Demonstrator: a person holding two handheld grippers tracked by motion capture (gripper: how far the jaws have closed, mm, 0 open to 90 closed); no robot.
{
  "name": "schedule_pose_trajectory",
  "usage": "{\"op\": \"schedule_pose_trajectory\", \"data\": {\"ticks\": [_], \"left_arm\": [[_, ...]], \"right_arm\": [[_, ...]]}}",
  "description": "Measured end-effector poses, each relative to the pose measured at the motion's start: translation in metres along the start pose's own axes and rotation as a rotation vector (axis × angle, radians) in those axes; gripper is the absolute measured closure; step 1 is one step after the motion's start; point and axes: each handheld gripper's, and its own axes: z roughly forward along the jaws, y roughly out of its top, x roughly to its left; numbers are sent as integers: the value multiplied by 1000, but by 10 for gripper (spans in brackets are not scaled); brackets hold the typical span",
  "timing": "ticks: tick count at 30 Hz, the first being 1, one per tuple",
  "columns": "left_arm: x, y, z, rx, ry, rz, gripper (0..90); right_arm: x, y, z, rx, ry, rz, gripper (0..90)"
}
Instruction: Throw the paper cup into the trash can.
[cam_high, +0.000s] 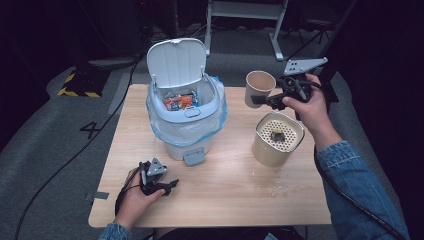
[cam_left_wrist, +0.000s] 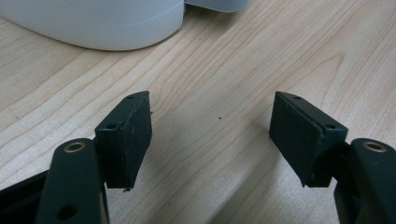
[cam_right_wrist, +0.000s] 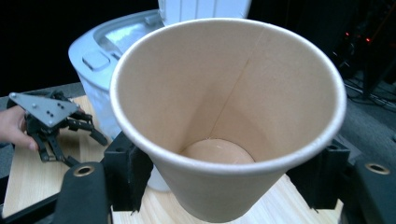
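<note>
A tan paper cup (cam_high: 259, 86) hangs tilted in the air right of the bin, with my right gripper (cam_high: 265, 100) shut on its lower part. In the right gripper view the cup (cam_right_wrist: 224, 102) is empty, its mouth facing the camera, and my right gripper (cam_right_wrist: 229, 179) has a jaw pressed on each side. A pale blue pedal bin (cam_high: 185, 115) stands mid-table with its lid up and coloured wrappers inside. My left gripper (cam_high: 170, 184) rests on the table in front of the bin; in its own view my left gripper (cam_left_wrist: 212, 116) is open over bare wood.
A cream pot with a perforated insert (cam_high: 278, 139) and a dark lump on it stands just below the cup. Crumbs or wet specks (cam_high: 272, 186) mark the table near the pot. The bin's base (cam_left_wrist: 102, 23) is close ahead of the left jaws. The wooden table (cam_high: 225, 200) ends near the person.
</note>
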Motion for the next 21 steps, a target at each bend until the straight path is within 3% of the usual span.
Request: {"op": "schedule_pose_trajectory", "data": {"ticks": [10,16,21], "left_arm": [[0,0,1,-1,2,-4,300],[0,1,1,-1,4,-8,300],[-1,1,1,-1,5,-10,299]], "right_arm": [[6,39,32,-44,55,-34,303],[16,56,58,-38,101,-77,302],[22,67,77,-44,138,-82,301]]}}
